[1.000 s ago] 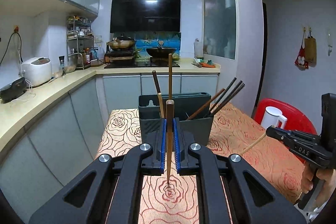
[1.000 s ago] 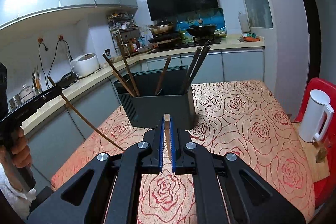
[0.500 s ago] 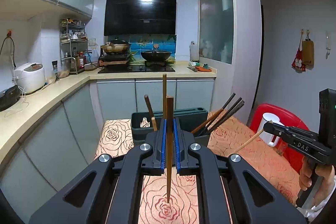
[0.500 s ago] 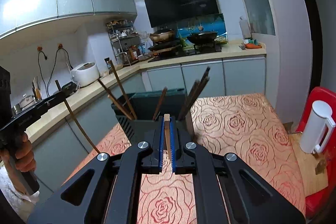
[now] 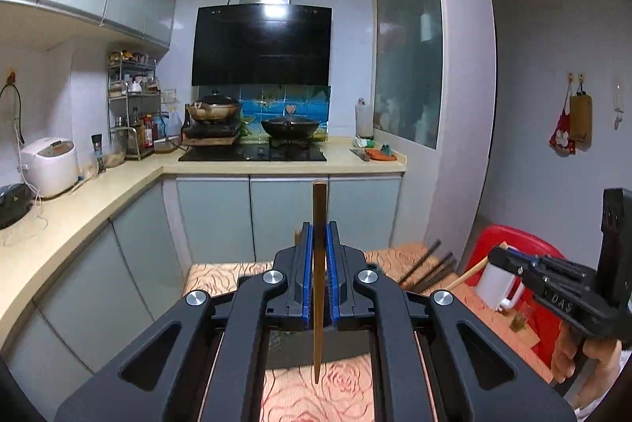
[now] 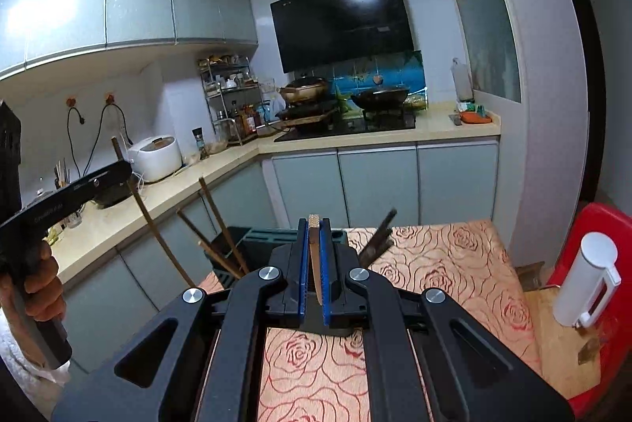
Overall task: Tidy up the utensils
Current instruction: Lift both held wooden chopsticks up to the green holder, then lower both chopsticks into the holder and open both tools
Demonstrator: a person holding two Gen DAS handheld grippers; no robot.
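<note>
My left gripper (image 5: pixel 318 236) is shut on a long wooden chopstick (image 5: pixel 318 287) that stands upright between its blue pads. My right gripper (image 6: pixel 314 234) is shut on another wooden chopstick (image 6: pixel 315 272). The dark grey utensil holder (image 6: pixel 252 238) stands on the table just behind the right gripper, with several chopsticks (image 6: pixel 213 212) leaning out of it. In the left wrist view the holder is mostly hidden below the gripper; dark chopsticks (image 5: pixel 428 270) stick out at its right. The right gripper shows at the right of the left wrist view (image 5: pixel 495 256), the left gripper at the left of the right wrist view (image 6: pixel 118 171).
The table (image 6: pixel 442 256) has a rose-patterned cloth. A red chair (image 6: pixel 600 228) with a white kettle (image 6: pixel 588 283) stands at the right. Kitchen counter (image 5: pixel 98 193) and cabinets run along the left and back, with a rice cooker (image 5: pixel 49 165) and stove.
Both grippers have risen and tilted upward, each still holding its chopstick. The holder has dropped low in both views, now largely hidden behind the grippers.
</note>
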